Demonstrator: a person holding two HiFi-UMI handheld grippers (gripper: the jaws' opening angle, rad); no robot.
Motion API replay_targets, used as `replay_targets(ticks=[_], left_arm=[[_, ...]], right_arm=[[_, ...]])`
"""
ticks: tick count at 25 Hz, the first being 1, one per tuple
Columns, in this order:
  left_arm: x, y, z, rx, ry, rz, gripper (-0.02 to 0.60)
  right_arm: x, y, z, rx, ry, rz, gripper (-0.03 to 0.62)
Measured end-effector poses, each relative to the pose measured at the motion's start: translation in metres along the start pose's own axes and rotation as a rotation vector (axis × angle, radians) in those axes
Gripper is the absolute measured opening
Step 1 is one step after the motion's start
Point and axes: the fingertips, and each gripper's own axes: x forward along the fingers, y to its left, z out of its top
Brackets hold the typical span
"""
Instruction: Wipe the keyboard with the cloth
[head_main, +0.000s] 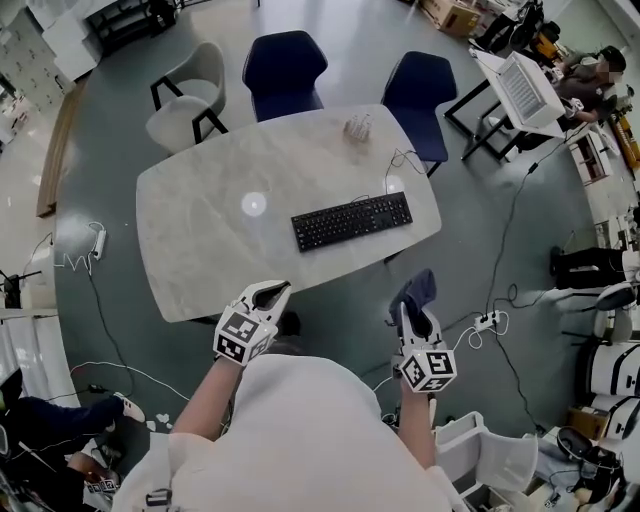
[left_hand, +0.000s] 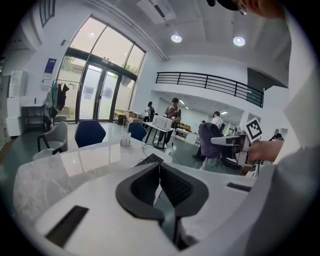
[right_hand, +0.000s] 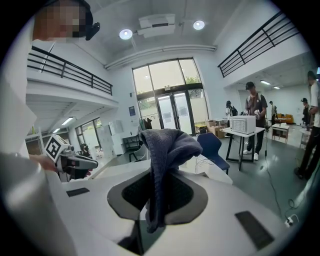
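Cloth (right_hand: 167, 150): dark blue-grey and floppy, pinched in the right gripper (right_hand: 159, 186), whose jaws are clamped on a fold. The rest flops over the top.
Handling: looks soft and light, and it probably bunches up easily. I'd hold it mid-fold and leave a wad past the tips for wiping.
Left gripper (left_hand: 160, 181): jaws pressed together, nothing in them.
Keyboard (head_main: 352, 221): black, on the right part of the pale table (head_main: 200, 240), well apart from both grippers, which hang off the near edge.
Views: the head view shows the whole keyboard. The left gripper view catches only a corner, and I can't spot it in the right gripper view.
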Motion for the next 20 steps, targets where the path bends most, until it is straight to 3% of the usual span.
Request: replay_targets(ticks=[8, 20], left_arm=[[0.013, 0.028, 0.004, 0.017, 0.039, -0.054, 0.009], [0.029, 0.035, 0.006, -0.06, 0.052, -0.057, 0.009]], right_arm=[[0.037, 0.018, -0.003, 0.032, 0.031, -0.004, 0.072], [0.044, -0.004, -0.003, 0.082, 0.044, -0.028, 0.072]])
